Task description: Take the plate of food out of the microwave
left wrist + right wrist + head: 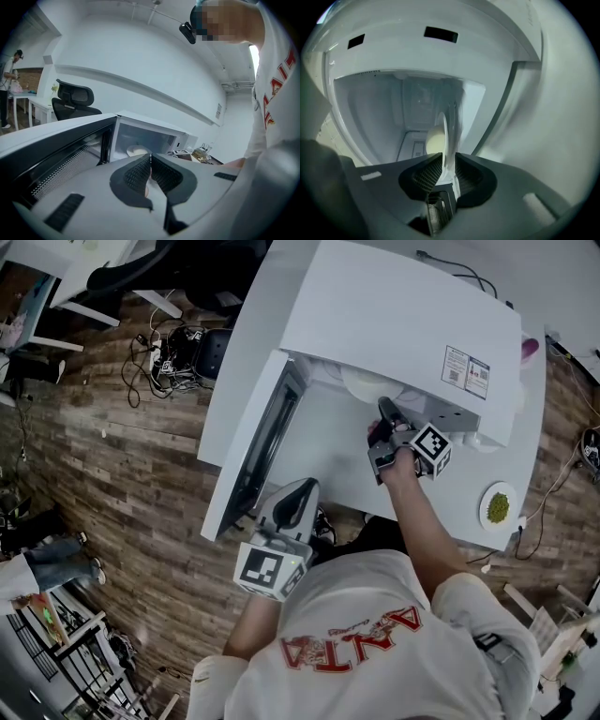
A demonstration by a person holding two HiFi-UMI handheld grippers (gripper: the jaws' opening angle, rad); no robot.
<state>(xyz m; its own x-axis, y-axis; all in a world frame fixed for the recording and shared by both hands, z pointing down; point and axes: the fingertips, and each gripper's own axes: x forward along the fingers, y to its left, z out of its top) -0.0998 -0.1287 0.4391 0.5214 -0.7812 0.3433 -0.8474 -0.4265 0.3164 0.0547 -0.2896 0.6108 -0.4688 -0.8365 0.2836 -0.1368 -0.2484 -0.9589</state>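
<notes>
presently the right gripper (445, 165) has its jaws narrowly apart around the plate (448, 136) rim; left gripper (150, 161) closed, empty.

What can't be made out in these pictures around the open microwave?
Right gripper view: the round white plate shows edge-on, so the pale food on it can't be identified.
Same view: whether the fingers of the right gripper press its rim or only straddle it.
Head view: the roof of the white microwave covers most of its cavity; its sticker print is too small.
</notes>
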